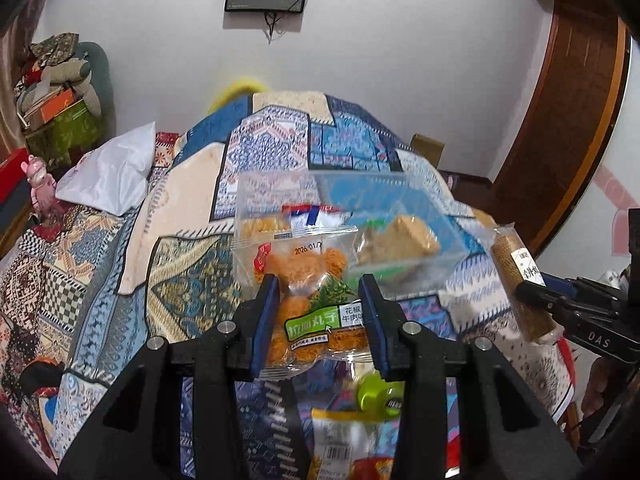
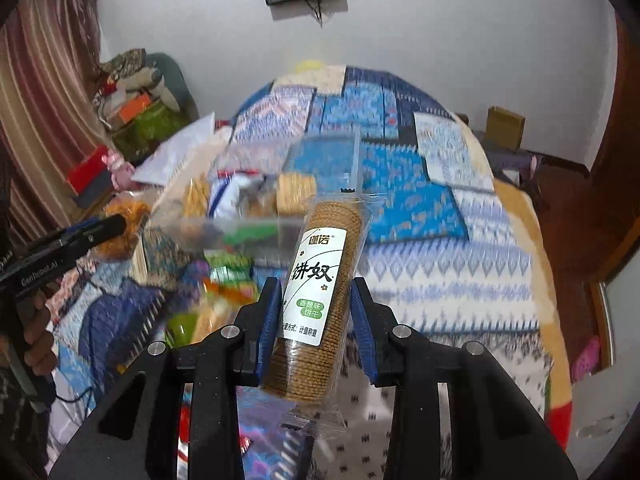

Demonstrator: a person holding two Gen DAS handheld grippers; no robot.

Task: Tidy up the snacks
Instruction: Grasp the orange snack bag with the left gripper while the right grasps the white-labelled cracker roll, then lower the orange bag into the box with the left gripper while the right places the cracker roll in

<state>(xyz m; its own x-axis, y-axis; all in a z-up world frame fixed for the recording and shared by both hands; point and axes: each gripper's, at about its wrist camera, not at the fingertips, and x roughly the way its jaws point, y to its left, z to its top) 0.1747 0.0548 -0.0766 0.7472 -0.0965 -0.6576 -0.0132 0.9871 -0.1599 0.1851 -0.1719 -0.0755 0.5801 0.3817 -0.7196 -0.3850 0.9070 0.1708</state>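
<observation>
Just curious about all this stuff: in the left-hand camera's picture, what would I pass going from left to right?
Pink toy figure → white bag → orange snack packet in the left gripper → biscuit roll held by the right gripper.

Loose snack packets (image 2: 224,280) left of the biscuit roll are motion-blurred, labels unreadable. Yellow packet (image 1: 340,448) cut off by the bottom edge. Clear bin's (image 2: 256,208) contents smeared.

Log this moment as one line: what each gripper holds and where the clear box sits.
left gripper: shut on orange snack bag | right gripper: shut on biscuit roll | clear box: on patterned blanket, snacks inside
</observation>
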